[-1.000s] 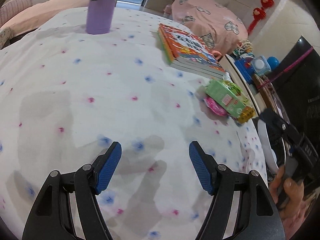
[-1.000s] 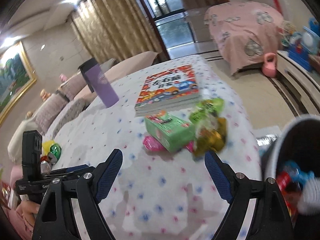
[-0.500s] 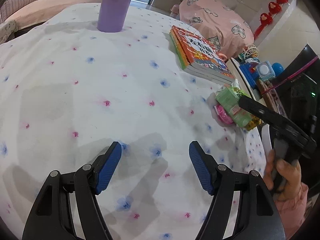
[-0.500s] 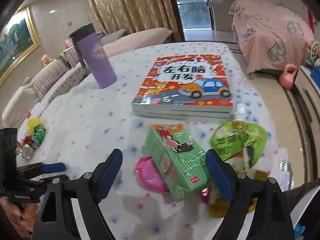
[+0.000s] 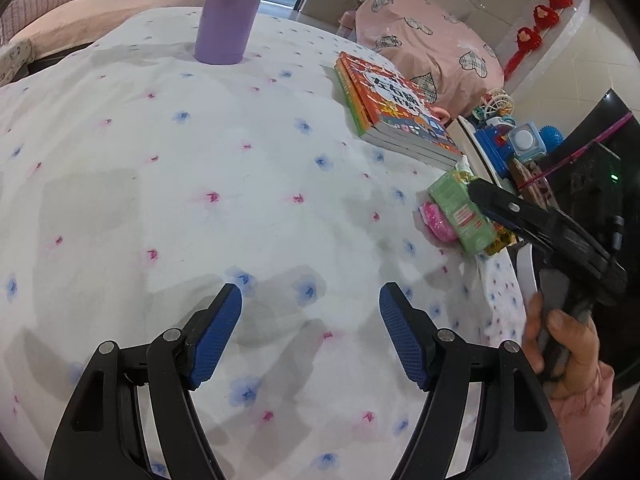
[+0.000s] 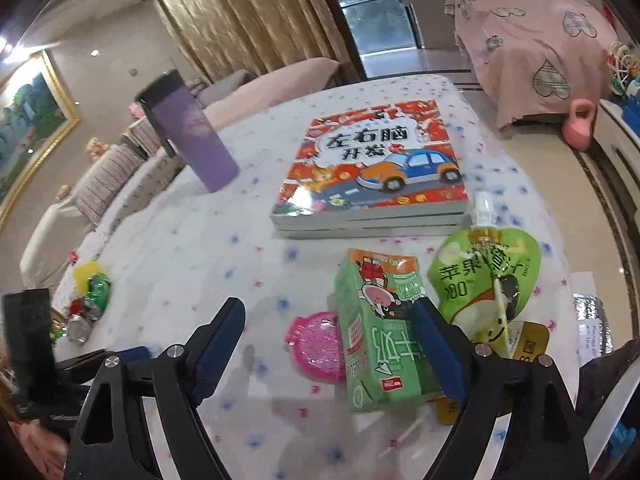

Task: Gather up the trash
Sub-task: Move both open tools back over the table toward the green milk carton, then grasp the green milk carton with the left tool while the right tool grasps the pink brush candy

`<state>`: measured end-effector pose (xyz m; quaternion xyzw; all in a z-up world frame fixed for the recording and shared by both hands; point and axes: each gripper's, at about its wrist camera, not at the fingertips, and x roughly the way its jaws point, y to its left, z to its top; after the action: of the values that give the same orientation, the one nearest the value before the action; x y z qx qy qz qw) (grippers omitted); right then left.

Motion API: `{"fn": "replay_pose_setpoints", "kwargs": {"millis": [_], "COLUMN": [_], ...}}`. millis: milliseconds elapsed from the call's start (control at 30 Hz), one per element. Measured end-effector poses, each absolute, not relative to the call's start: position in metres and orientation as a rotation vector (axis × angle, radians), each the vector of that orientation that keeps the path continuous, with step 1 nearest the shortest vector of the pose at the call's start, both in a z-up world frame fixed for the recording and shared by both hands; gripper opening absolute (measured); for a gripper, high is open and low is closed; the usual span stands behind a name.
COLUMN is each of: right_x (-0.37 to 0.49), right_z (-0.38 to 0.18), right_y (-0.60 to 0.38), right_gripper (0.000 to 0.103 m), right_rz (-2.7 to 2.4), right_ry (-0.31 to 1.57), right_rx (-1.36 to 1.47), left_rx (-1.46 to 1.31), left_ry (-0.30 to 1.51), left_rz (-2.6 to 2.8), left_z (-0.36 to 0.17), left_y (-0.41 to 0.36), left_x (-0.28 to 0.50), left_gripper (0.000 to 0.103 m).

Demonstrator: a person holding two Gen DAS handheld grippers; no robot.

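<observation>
Left wrist view: the left gripper (image 5: 310, 334) is seen at the bottom centre of the frame, its blue-padded fingers (image 5: 216, 334) spread apart with nothing between them, above a bare stretch of the surface (image 5: 180, 184), which is covered by a white cloth with blue and pink flowers. A purple tumbler (image 5: 228, 12) stands at the upper centre. A stack of books (image 5: 394, 114) lies at the upper right. At the right edge of the surface the trash is gathered: a green carton (image 5: 460, 210) with a pink lid (image 5: 438, 222) just beside it on its left. The right gripper is seen at right centre as a black arm reaching over the carton, held by a hand (image 5: 568, 348) in a pink sleeve at the lower right.

Right wrist view: the right gripper (image 6: 332, 344) occupies the lower half, its fingers (image 6: 218, 340) released and set wide. The green carton (image 6: 380, 328) lies between them at lower centre, close against the right-hand finger; contact cannot be told. The pink lid (image 6: 316, 346) lies partly under the carton's left side. A green juice pouch (image 6: 486, 276) lies to the right of the carton, over a yellow wrapper (image 6: 528, 340). The books (image 6: 376, 168) are shown at upper centre and the tumbler (image 6: 192, 132) at upper left. More crushed cans and wrappers (image 6: 90, 296) are seen at the left edge.
</observation>
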<state>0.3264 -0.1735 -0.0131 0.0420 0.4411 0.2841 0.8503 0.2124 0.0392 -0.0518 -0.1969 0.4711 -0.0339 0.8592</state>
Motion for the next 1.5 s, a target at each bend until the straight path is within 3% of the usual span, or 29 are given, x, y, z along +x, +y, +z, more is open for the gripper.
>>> {"fn": "replay_pose_setpoints", "kwargs": {"millis": [267,567,933,1000,1067,1167,1500], "right_x": [0.297,0.306,0.258,0.263,0.273,0.280,0.274], "right_z": [0.005,-0.012,0.001,-0.004,-0.020,-0.036,-0.013], "right_y": [-0.164,-0.174,-0.186,-0.198,-0.204,-0.196,-0.191], "right_gripper": [0.086,0.087,0.083,0.074,0.047,0.034,0.036], "right_rz": [0.653,0.517,0.568,0.496,0.473,0.509,0.565], "right_ry": [0.858,0.922,0.854,0.864,0.928,0.991,0.909], "right_rx": [0.095,0.094,0.284,0.301,0.347,0.382,0.294], "left_rx": [-0.420,-0.439,-0.435,-0.432,-0.427,-0.409,-0.397], "left_ry": [0.986,0.980,0.959,0.961,0.963,0.963,0.977], "left_rz": [-0.079,-0.076,-0.082,-0.089,-0.097,-0.109,-0.168], "left_z": [-0.050,-0.049,-0.043,-0.043,-0.043,-0.042,-0.040], "left_y": [0.042,0.049,0.053,0.050,0.046,0.040,0.008], "left_x": [0.206,0.197,0.190,0.189,0.188,0.187,0.218], "left_gripper": [0.074,0.074,0.074,0.074,0.074,0.075,0.084]}}
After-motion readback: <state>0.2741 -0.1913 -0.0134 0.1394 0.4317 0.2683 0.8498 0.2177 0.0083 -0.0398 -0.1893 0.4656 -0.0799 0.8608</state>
